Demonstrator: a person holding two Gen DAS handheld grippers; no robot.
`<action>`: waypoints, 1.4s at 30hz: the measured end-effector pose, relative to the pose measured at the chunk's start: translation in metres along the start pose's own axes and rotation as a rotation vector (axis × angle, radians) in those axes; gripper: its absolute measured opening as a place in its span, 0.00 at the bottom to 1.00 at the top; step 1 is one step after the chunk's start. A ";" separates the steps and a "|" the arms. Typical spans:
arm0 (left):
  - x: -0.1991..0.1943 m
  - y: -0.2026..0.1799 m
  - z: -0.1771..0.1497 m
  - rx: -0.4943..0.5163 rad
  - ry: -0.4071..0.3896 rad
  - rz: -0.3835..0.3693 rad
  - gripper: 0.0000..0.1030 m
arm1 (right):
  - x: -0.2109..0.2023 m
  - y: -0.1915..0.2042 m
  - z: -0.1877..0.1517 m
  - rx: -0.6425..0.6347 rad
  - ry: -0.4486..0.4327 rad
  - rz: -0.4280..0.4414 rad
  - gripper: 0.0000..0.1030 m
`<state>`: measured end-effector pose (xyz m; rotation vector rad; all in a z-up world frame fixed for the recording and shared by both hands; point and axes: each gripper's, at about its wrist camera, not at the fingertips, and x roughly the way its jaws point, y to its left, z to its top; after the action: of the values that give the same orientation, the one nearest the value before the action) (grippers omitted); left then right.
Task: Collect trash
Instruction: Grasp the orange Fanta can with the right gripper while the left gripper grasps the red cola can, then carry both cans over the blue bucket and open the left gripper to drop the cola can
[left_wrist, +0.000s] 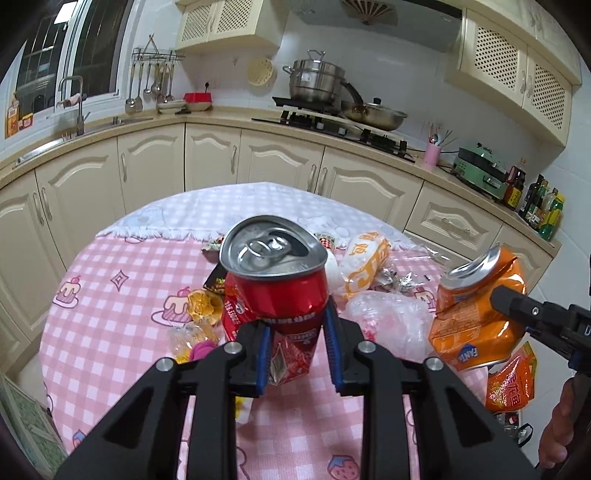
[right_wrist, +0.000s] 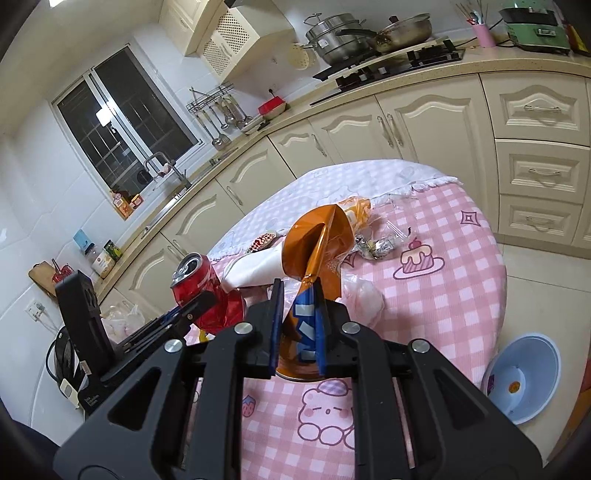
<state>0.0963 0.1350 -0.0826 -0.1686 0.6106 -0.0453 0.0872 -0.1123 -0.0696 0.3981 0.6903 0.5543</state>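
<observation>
Pick-up step judged complete on both sides: left gripper (left_wrist: 297, 350) jaws clamped on the crushed red can (left_wrist: 275, 280), right gripper (right_wrist: 297, 328) jaws clamped on the crushed orange can (right_wrist: 314, 254), both above the desk (left_wrist: 110, 295); next comes carrying them to a bin.

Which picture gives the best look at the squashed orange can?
The left wrist view: the orange can shows whole from the side, dents and label included. In the right wrist view it sits end-on, partly hidden by the right gripper.
</observation>
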 end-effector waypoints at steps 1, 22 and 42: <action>-0.002 -0.003 0.000 0.009 -0.001 0.002 0.23 | -0.001 0.000 0.000 -0.002 -0.002 0.001 0.15; -0.032 -0.093 -0.010 0.165 -0.002 -0.126 0.24 | -0.064 -0.034 -0.011 0.061 -0.095 -0.027 0.15; 0.028 -0.299 -0.081 0.476 0.231 -0.452 0.24 | -0.174 -0.181 -0.062 0.343 -0.189 -0.374 0.15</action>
<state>0.0753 -0.1743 -0.1127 0.1666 0.7644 -0.6490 -0.0045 -0.3484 -0.1225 0.6166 0.6570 0.0396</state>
